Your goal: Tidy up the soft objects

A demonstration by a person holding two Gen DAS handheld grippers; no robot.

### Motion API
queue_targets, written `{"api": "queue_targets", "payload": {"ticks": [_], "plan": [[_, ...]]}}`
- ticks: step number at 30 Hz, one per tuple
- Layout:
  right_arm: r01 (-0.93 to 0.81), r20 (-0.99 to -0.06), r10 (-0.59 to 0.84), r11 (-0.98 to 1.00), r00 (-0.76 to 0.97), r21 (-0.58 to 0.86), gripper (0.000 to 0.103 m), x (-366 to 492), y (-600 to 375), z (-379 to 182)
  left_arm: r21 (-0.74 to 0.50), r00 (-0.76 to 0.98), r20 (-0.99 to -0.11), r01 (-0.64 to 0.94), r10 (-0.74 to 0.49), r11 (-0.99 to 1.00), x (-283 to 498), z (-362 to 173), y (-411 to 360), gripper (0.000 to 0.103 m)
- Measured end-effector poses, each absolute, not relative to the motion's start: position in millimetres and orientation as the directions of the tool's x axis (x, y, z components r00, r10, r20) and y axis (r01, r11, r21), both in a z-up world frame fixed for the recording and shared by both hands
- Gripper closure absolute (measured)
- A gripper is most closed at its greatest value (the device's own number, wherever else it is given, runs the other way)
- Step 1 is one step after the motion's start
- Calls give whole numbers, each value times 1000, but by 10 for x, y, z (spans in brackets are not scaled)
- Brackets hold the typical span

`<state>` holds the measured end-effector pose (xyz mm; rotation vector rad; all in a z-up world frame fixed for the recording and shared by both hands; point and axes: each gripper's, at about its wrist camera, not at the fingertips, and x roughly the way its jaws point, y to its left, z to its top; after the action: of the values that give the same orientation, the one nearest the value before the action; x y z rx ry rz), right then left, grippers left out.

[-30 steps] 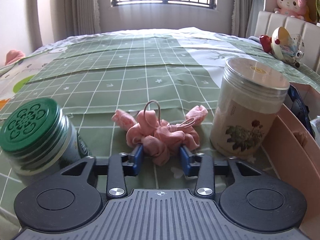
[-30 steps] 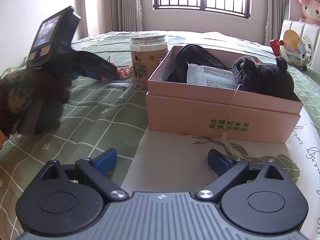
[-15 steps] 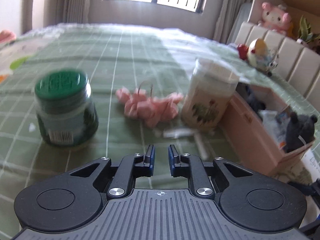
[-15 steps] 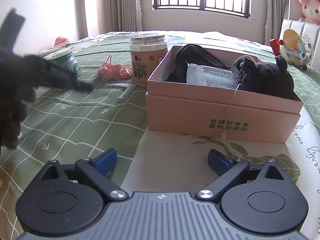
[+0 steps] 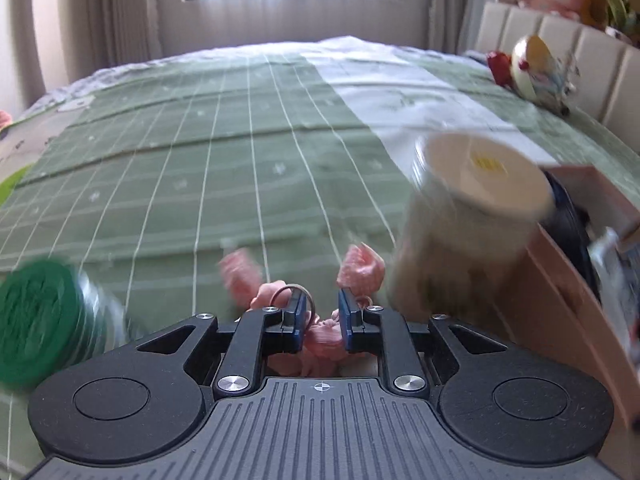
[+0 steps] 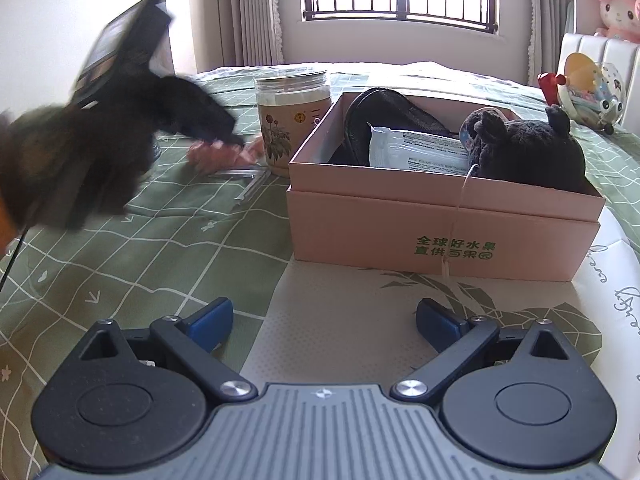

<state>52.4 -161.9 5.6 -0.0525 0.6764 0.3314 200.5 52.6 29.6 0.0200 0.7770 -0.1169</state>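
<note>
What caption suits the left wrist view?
Left gripper, jaws nearly shut, around a pink fabric scrunchie between two jars.

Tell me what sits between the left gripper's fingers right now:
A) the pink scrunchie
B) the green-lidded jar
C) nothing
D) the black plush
A: in the left wrist view the pink scrunchie bunches between the left gripper, beside the tall jar.

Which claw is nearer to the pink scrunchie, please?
Left. The left claw has the pink scrunchie between its fingers; the right claw hangs open over the bedspread, in front of the pink box.
</note>
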Motion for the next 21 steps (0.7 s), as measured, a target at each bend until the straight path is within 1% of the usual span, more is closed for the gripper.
{"api": "queue_targets", "payload": {"ticks": [4, 7, 10, 12, 14, 16, 18, 19, 21], "plan": [[-320, -623, 290, 945, 727, 66, 4, 531, -1635, 57, -103, 678, -719, 115, -154, 988, 1527, 278, 754, 84], [-320, -623, 290, 945, 726, 66, 4, 535, -1638, 54, -163, 718, -669, 113, -194, 980, 1233, 381, 925, 83], [-320, -624, 287, 945, 727, 63, 4, 534, -1633, 54, -212, 786, -604, 1, -132, 977, 967, 559, 1115, 83], [-320, -624, 287, 945, 726, 63, 4, 536, -1631, 53, -279, 800, -592, -92, -96, 956, 851, 602, 1228, 82], [-320, -624, 287, 945, 727, 62, 4, 532, -1630, 55, -390, 796, -592, -145, -127, 909, 869, 579, 1337, 82], [-320, -624, 286, 946, 727, 61, 4, 534, -1628, 55, -456, 777, -612, -195, -147, 869, 953, 498, 1388, 82], [-318, -623, 285, 946, 729, 60, 4, 529, -1629, 55, -467, 755, -639, -231, -145, 854, 1063, 413, 1370, 82], [-318, -622, 284, 946, 730, 59, 4, 525, -1626, 55, -452, 748, -649, -229, -141, 862, 1116, 384, 1326, 82], [-317, -623, 284, 946, 729, 59, 4, 523, -1626, 55, -370, 727, -676, -188, -125, 910, 1206, 333, 1169, 81]]}}
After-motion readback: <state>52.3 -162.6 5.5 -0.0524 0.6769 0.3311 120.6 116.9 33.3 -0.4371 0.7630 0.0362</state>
